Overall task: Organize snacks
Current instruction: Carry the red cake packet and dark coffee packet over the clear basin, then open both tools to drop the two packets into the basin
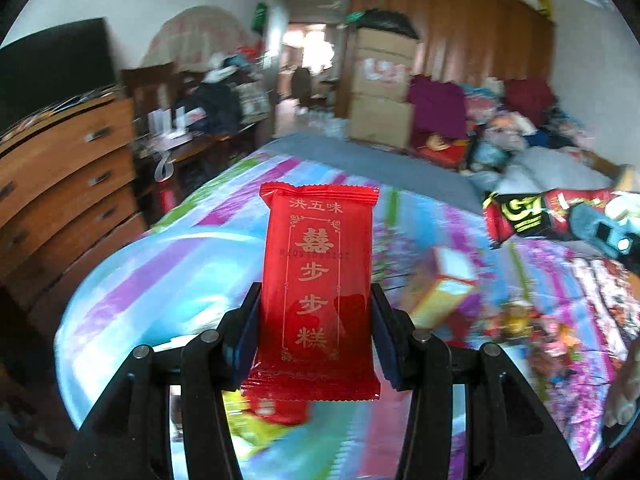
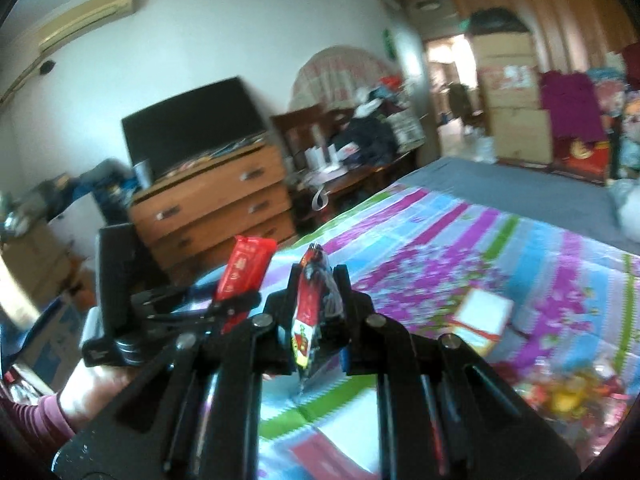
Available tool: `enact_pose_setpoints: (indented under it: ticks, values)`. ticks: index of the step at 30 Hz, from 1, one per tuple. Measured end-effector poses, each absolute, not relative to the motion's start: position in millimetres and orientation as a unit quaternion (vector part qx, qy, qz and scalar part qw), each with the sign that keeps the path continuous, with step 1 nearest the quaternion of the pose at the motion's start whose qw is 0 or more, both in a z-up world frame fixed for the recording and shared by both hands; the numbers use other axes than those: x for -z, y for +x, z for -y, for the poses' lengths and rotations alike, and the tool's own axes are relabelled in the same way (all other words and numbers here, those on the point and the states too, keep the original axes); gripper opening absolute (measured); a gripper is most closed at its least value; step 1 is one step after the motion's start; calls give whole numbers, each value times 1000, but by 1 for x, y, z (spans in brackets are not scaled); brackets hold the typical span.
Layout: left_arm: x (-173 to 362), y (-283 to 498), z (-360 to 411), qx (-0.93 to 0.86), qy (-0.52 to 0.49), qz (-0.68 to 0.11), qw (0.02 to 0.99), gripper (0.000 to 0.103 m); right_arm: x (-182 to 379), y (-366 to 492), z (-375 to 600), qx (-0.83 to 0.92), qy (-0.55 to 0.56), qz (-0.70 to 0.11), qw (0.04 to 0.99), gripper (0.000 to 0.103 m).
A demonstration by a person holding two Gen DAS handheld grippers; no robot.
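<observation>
Left fingers [image 1: 316,308] round a red packet [image 1: 318,280], right fingers [image 2: 318,292] round a dark packet [image 2: 314,304], above patterned bedspread [image 2: 460,248].

Cluttered bedrm: wood dresser [image 2: 212,204] w/ TV [image 2: 192,124], floral bedspread [image 1: 168,264] (white walls), lit doorway [image 1: 308,48].

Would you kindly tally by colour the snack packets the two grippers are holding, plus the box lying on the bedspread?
Red packet with gold lettering, in the left gripper: 1
Black-and-red packet, in the right gripper: 1
White-and-yellow box with a red band, on the bedspread: 1
Total: 3
</observation>
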State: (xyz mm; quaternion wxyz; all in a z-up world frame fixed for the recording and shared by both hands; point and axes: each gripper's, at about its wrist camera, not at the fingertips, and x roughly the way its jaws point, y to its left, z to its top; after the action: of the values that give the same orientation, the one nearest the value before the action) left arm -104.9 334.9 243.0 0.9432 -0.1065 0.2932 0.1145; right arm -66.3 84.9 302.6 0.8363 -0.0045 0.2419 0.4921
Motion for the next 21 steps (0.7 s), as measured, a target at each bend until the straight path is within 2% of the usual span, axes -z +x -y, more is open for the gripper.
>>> enact_pose_setpoints:
  ticks: [6, 11, 21]
  values:
    - [-211, -105, -384, -167, -113, -329, 923, 51, -289, -67, -155, -515, -33, -275, 811, 14]
    - [-189, -103, -396, -175, -112, -348, 914, 51, -278, -67, -192, -516, -59, -292, 803, 14]
    - [-174, -100, -411, -179, -115, -365, 906, 51, -251, -65, -219, -502, -87, -324, 797, 14]
